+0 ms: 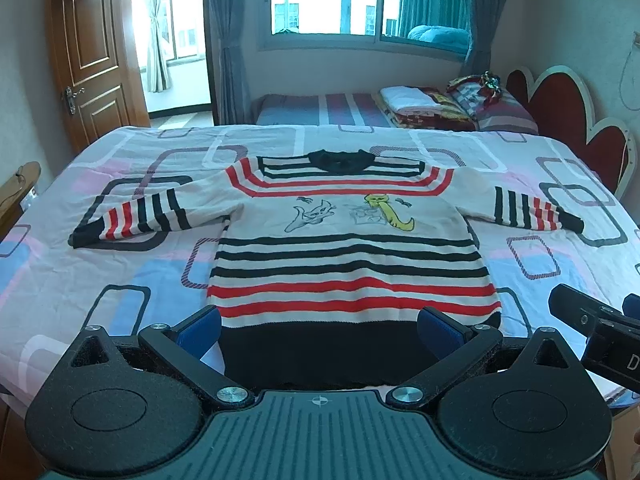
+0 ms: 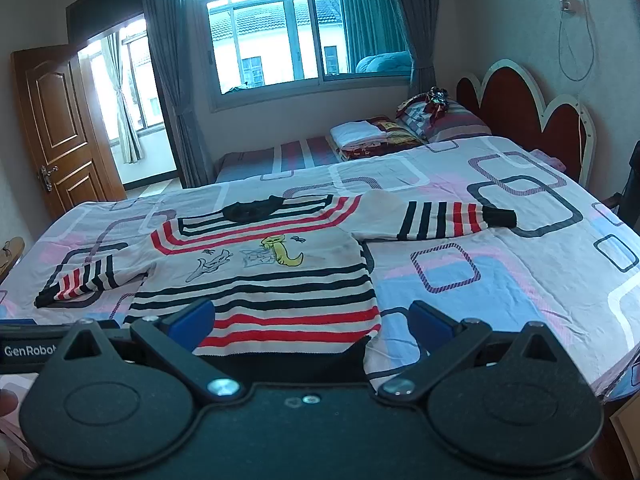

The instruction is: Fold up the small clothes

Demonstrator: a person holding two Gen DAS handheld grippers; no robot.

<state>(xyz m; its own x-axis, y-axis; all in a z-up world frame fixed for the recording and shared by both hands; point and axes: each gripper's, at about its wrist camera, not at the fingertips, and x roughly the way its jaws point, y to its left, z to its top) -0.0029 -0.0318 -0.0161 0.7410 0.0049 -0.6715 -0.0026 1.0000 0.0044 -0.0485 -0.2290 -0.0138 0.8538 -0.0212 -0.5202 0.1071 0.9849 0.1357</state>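
A small striped sweater [image 1: 352,240] lies flat and face up on the bed [image 1: 120,280], its black hem at the near edge and its black collar [image 1: 340,160] toward the far side. Red and black stripes cross the chest and lower body, and two cartoon figures, one outlined in blue and one yellow [image 1: 390,212], sit in the plain band between them. Both sleeves are spread out sideways, the left sleeve [image 1: 132,218] angled a little toward the near side and the right sleeve [image 1: 528,210] stretched toward the right, each ending in a black cuff. The bedspread under it is pale with pink and blue patches and rounded rectangle outlines. The left gripper [image 1: 320,330] hangs over the near hem with its blue-padded fingers [image 1: 200,330] spread wide to either side of the black band, holding nothing. The right gripper [image 2: 312,322] is just to the right of it, over the sweater's near right corner, its fingers [image 2: 192,320] likewise wide apart and empty; its black body shows at the right edge of the left wrist view. Farther off stands a second bed with folded bedding [image 1: 412,102], a red scalloped headboard [image 1: 568,116] on the right, a curtained window [image 1: 340,0] on the far wall and a wooden door [image 1: 92,60] on the left.
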